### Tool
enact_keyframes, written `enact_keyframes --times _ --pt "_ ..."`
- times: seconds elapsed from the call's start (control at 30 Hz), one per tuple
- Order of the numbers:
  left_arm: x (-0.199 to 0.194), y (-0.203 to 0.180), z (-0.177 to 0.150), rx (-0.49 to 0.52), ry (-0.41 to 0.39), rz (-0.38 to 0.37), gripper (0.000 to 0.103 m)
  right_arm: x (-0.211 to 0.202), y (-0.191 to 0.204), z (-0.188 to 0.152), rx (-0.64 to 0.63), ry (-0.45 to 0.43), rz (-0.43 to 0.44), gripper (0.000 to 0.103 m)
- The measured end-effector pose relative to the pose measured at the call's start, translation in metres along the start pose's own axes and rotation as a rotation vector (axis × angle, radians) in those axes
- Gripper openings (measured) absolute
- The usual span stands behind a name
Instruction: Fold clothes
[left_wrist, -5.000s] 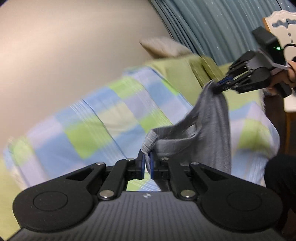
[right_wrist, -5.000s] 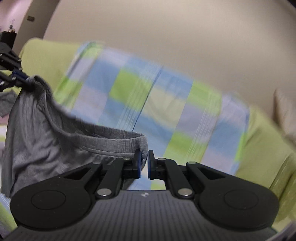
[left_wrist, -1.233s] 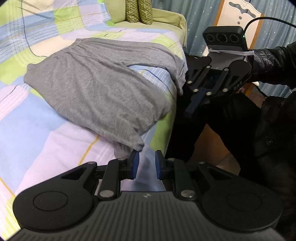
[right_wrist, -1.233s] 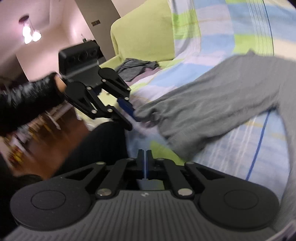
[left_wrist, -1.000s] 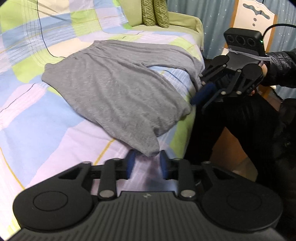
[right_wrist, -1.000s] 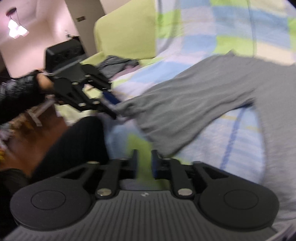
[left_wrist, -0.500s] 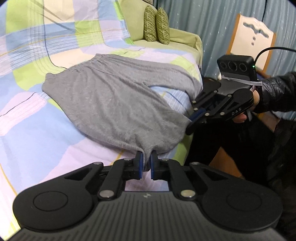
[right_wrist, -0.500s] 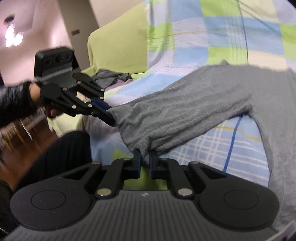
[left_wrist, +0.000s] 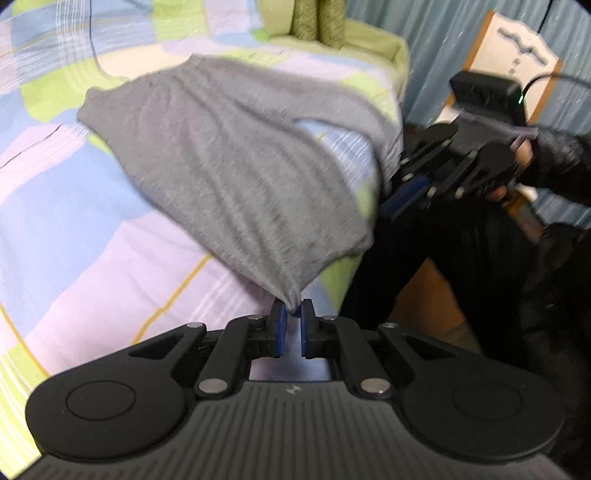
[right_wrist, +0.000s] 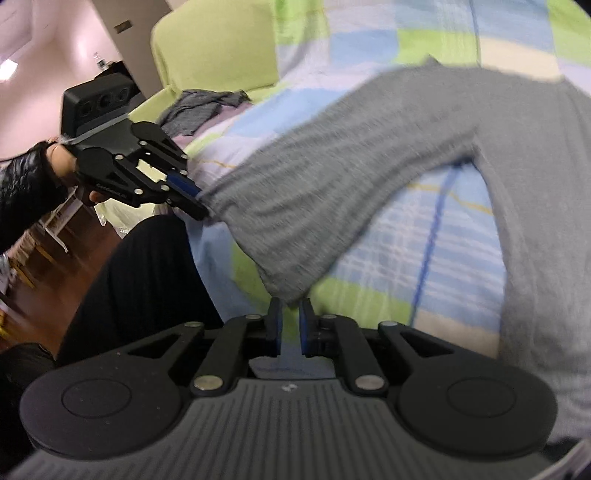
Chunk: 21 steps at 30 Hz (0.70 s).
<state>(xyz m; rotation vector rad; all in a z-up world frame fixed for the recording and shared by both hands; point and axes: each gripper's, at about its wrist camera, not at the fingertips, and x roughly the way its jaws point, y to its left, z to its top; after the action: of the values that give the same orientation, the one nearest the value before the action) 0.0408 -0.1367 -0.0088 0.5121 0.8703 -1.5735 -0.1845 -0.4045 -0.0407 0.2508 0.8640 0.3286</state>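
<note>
Gray garment (left_wrist: 236, 177) motion-blurred, cropped right.

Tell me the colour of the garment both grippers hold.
Plain heather grey garment; it shows best in the left wrist view.

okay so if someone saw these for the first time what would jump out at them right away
A grey garment sprawls over the checked bedspread, its near end reaching the bed's edge. The left gripper and the right gripper each pinch one of its near corners. A crumpled dark garment lies farther back.
</note>
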Motion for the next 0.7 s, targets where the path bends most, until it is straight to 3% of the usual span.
enact_keyframes --times 0.13,0.23,0.37,0.47,0.5,0.53,0.6,0.7 --pt "-0.010 0.001 0.003 0.007 -0.045 0.038 0.009 0.002 0.017 0.006 -0.097 -0.045 -0.030 0.023" --pt "-0.006 -0.001 0.001 0.037 -0.023 0.087 0.026 0.009 0.025 0.014 -0.140 -0.053 -0.071 0.032" --pt "0.004 -0.003 -0.003 0.052 -0.006 0.095 0.031 0.028 0.015 0.009 -0.093 0.068 -0.081 0.036" --pt "0.010 -0.002 -0.006 0.043 -0.024 0.068 0.028 0.029 0.003 0.004 -0.013 0.021 -0.054 0.036" --pt "0.011 -0.002 -0.007 0.039 -0.029 0.049 0.014 0.029 0.000 0.004 0.008 -0.004 -0.038 0.035" --pt "0.011 -0.002 -0.007 0.035 -0.030 0.020 0.007 0.029 -0.006 0.003 0.047 -0.042 -0.005 0.026" --pt "0.005 -0.002 -0.005 0.032 -0.032 -0.023 0.007 0.031 -0.014 0.004 0.117 -0.076 0.054 0.005" --pt "-0.007 0.000 0.002 0.019 -0.036 -0.064 0.007 0.029 -0.023 0.008 0.192 -0.038 0.128 0.005"
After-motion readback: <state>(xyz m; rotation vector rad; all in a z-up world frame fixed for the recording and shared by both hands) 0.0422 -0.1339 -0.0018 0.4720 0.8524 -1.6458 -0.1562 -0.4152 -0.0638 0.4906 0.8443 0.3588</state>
